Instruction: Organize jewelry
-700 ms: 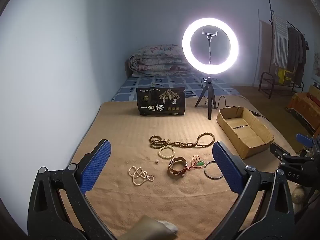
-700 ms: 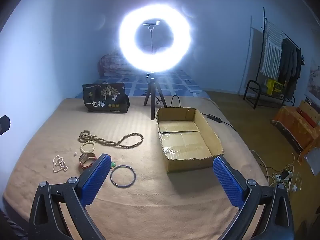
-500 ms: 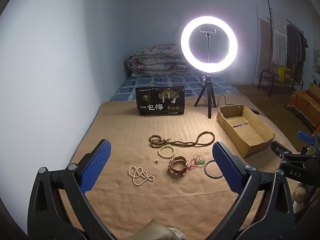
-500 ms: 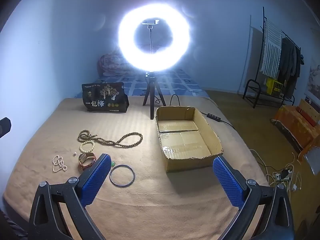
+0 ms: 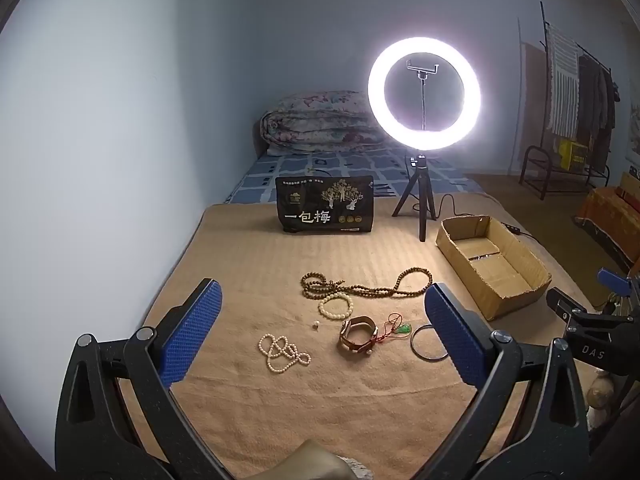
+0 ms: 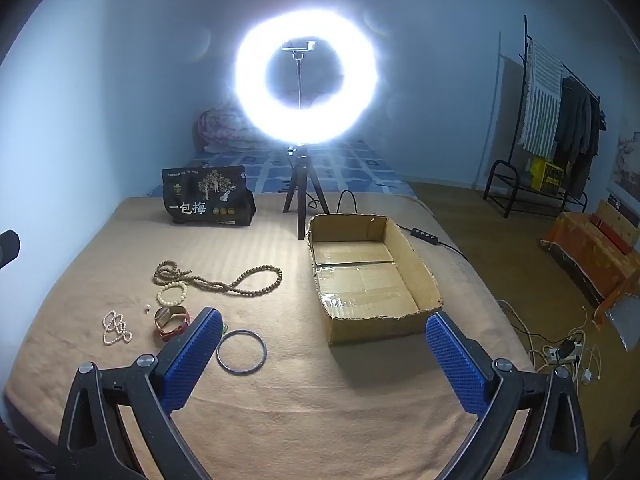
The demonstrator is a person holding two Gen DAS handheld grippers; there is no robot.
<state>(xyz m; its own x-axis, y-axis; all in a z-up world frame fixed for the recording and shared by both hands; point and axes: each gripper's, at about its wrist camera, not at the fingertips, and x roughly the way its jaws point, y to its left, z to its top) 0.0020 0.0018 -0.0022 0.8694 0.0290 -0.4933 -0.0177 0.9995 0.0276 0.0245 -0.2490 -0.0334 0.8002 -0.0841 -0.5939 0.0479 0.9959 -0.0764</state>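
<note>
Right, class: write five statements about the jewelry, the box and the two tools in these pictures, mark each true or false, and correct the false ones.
1. The cardboard box already holds jewelry. False: it is empty.
2. Both tools are open and hold nothing. True: left tool, right tool.
3. The metal bangle lies flat on the blanket, outside the box. True.
4. The long brown bead strand hangs from the ring light. False: it lies on the blanket.
5. The white pearl necklace is the piece nearest the box. False: it lies farthest from it; the bangle is nearest.
</note>
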